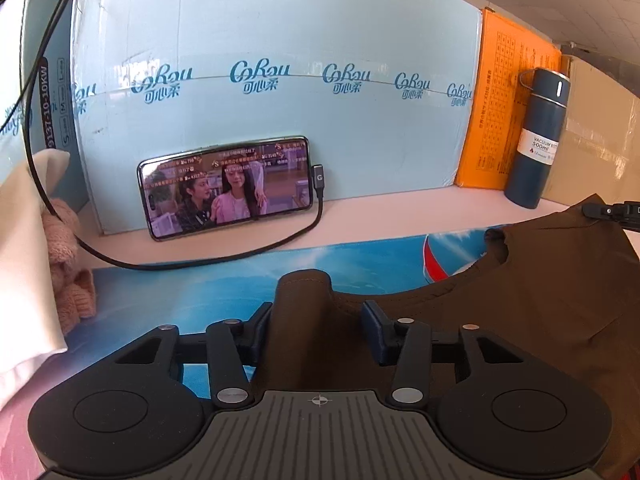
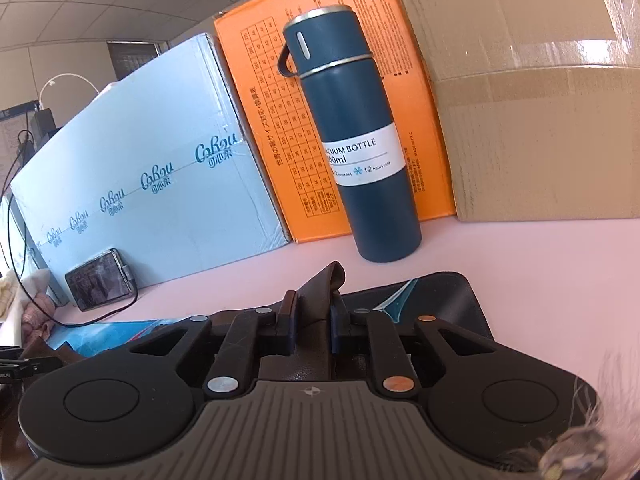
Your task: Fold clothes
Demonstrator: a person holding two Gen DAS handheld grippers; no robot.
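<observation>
A dark brown garment (image 1: 532,300) hangs stretched between my two grippers above a blue printed mat (image 1: 208,288). My left gripper (image 1: 316,316) is shut on a thick bunched fold of it that sticks up between the fingers. My right gripper (image 2: 312,316) is shut on another pinched edge of the brown garment (image 2: 320,284); its tip also shows at the far right of the left wrist view (image 1: 612,212). The rest of the garment is hidden under the grippers.
A phone (image 1: 226,186) on a cable leans on a light blue box (image 1: 280,40). An orange box (image 2: 280,120), a dark blue vacuum bottle (image 2: 352,140) and a cardboard box (image 2: 540,120) stand at the back. Pink and white clothes (image 1: 68,272) lie left. A black mat (image 2: 448,300) lies on the pink table.
</observation>
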